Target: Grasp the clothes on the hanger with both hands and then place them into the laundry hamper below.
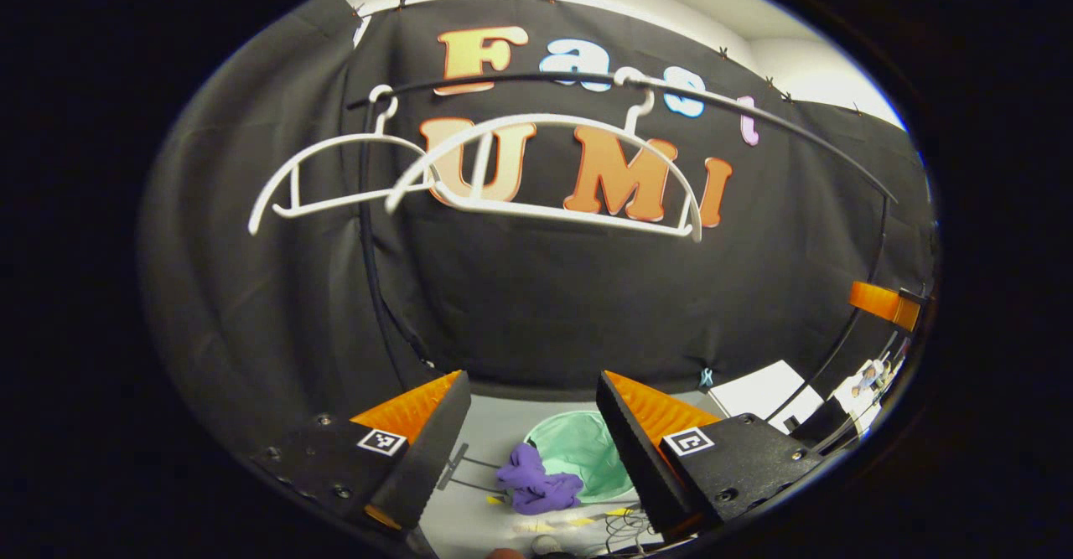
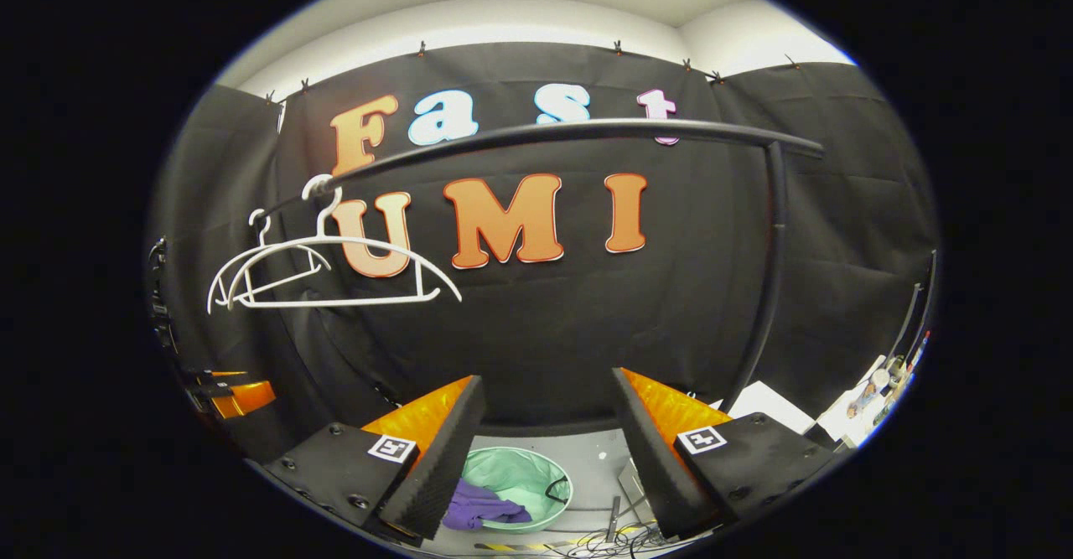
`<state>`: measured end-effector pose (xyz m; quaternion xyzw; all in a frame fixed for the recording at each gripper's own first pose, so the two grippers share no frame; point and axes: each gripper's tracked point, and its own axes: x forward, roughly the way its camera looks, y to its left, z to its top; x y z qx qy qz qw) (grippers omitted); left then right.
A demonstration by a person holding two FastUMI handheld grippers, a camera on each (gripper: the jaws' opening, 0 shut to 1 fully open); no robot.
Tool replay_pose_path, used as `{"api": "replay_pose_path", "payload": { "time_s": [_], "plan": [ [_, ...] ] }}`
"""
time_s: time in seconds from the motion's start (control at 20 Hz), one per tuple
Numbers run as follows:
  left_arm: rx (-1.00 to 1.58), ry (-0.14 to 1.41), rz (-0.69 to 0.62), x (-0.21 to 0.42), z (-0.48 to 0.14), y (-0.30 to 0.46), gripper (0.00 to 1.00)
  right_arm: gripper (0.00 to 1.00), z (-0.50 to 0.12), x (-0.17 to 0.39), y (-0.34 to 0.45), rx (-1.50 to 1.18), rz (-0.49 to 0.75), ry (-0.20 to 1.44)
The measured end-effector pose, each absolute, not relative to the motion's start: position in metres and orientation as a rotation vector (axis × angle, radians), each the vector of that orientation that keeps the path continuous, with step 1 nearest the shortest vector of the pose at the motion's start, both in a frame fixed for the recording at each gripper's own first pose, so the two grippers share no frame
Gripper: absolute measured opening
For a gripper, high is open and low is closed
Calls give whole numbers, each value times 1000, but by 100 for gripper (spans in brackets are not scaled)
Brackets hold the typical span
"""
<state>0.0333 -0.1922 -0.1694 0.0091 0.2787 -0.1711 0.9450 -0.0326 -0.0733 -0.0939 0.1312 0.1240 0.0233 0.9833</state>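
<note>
1. Purple clothes [image 1: 536, 482], crumpled, draped over the near-left rim of the green laundry hamper [image 1: 587, 458] on the floor; no clear long axis.
2. Two bare white hangers [image 1: 545, 173] hang from the black rail [image 1: 754, 123], their long axes roughly along it.
3. Left gripper [image 1: 532, 437]: jaws wide apart, holding nothing.
4. Right gripper [image 2: 545, 450]: jaws wide apart, holding nothing; its left finger [image 2: 436, 467] hides part of the clothes [image 2: 482, 509] and hamper [image 2: 524, 475].

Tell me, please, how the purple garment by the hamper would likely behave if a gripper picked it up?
The purple garment lies crumpled in soft folds, so it is probably floppy and would droop. It looks light and unlikely to roll. It drapes over the hamper rim, so it might snag.
</note>
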Motion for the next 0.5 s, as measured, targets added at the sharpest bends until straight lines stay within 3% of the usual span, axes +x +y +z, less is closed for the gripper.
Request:
{"api": "replay_pose_path", "payload": {
  "time_s": [0.05,0.1,0.2,0.25,0.3,0.4,0.45,0.5],
  "plan": [
    [13,537,-338,31,-152,-186,96,100,-87,-38,-80,269,43,237],
    [9,505,-328,28,-135,-181,96,89,-80,-42,-87,271,39,228],
    [12,461,-305,21,-112,-176,96,89,-69,-55,-104,266,32,215],
    [10,444,-288,19,-102,-173,96,98,-64,-60,-114,269,28,209],
    [5,433,-273,15,-93,-173,96,89,-58,-68,-123,273,27,207],
    [-4,403,-250,7,-74,-168,96,89,-47,-81,-137,294,36,203],
    [-8,382,-239,6,-64,-164,96,100,-42,-87,-142,307,46,202],
    [-2,372,-223,1,-55,-159,94,98,-39,-93,-149,307,56,202]
  ]
}}
